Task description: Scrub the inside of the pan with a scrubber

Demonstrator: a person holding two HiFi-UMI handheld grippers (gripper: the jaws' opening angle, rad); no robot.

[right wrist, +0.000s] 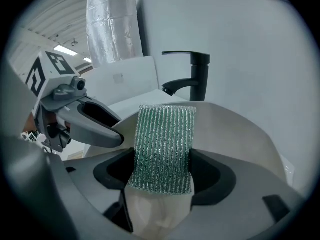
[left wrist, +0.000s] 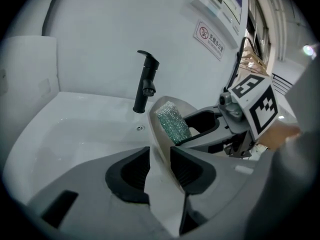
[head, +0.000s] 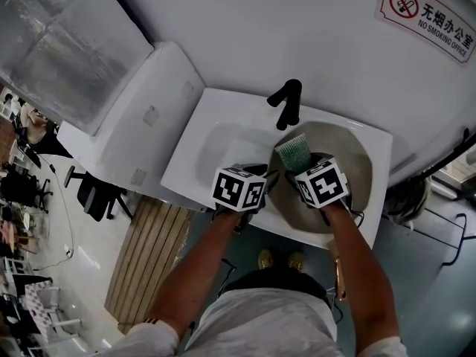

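Head view: pan (head: 353,155) in white sink (head: 216,143) against white wall (head: 297,28).

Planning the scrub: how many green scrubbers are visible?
1: the green mesh scrubber pad, clamped in the right gripper at the round beige pan. Another could hide behind it.

White wall (head: 297,28), no-smoking sign (head: 430,17), wooden floor slats (head: 145,251)

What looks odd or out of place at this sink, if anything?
Nothing looks spilled or broken. The one unusual thing is the pan, which stands tilted on edge in the sink rather than flat, because the left gripper clamps its rim. The right gripper holds a green scrubber in front of its inside.
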